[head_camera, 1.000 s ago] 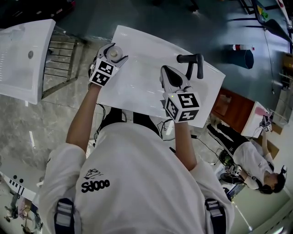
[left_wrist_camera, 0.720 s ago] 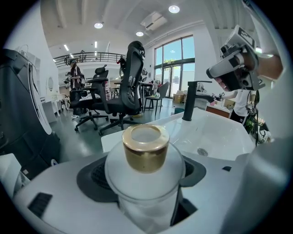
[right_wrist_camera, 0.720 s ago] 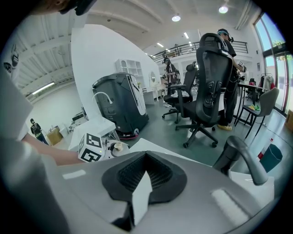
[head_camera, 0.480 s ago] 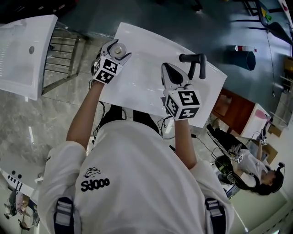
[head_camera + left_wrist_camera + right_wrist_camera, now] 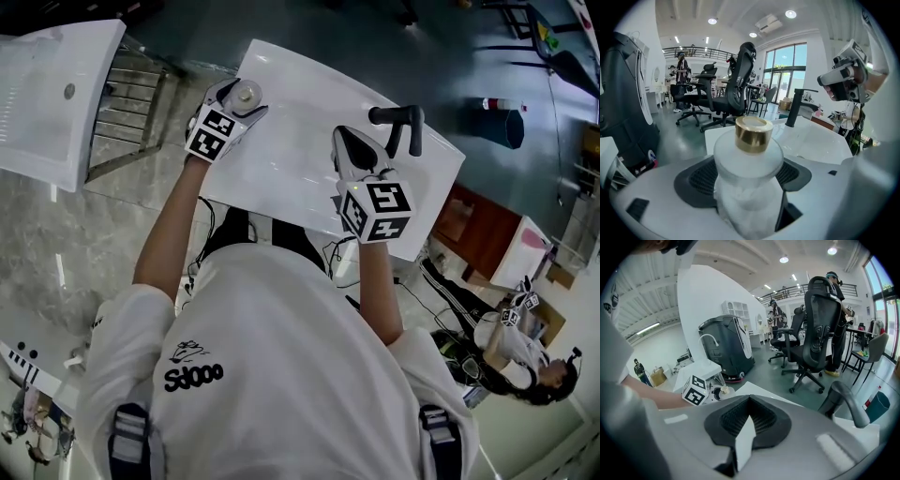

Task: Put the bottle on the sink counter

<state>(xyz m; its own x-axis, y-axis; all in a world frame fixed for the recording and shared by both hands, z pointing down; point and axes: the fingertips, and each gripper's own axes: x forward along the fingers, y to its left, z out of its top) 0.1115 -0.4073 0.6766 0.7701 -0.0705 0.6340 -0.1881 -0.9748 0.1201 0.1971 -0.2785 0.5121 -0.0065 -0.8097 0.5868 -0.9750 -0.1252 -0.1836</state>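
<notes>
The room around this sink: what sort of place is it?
Probably an open office or lab workspace, not a bathroom: wheeled office chairs, tall windows, and a sink counter with a black faucet standing free on the floor.

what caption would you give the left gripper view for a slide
Left gripper shut on a frosted bottle with a gold cap, white sink counter and black faucet ahead.
</notes>
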